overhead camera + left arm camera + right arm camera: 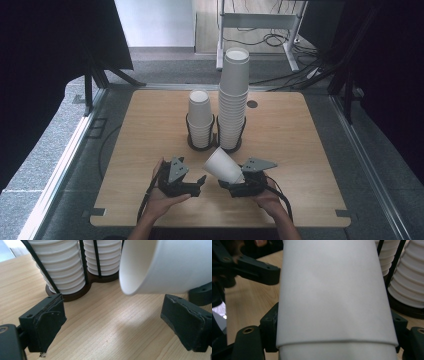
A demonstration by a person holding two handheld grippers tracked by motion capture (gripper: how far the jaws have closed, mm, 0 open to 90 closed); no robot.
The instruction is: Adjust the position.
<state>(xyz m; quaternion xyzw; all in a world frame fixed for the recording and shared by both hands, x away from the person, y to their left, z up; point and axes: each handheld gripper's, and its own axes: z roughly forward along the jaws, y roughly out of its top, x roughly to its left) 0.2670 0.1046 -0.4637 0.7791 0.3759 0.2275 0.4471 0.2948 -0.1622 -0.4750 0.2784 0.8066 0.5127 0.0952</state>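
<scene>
My right gripper (232, 181) is shut on a white paper cup (223, 165), which lies tilted with its mouth up and to the left. In the right gripper view the cup (334, 290) sits between the two jaws of the right gripper (334, 327). My left gripper (201, 181) stands open just left of the cup, low over the table. In the left gripper view the left gripper (117, 322) has nothing between its jaws, and the cup's open mouth (150, 265) hangs above its right jaw.
Behind the grippers stand two black wire holders with stacked white cups: a short stack (200, 119) and a tall stack (233, 95). They show close ahead as the short stack (62, 267) and the tall stack (105, 257). The wooden table (300, 145) lies bare at both sides.
</scene>
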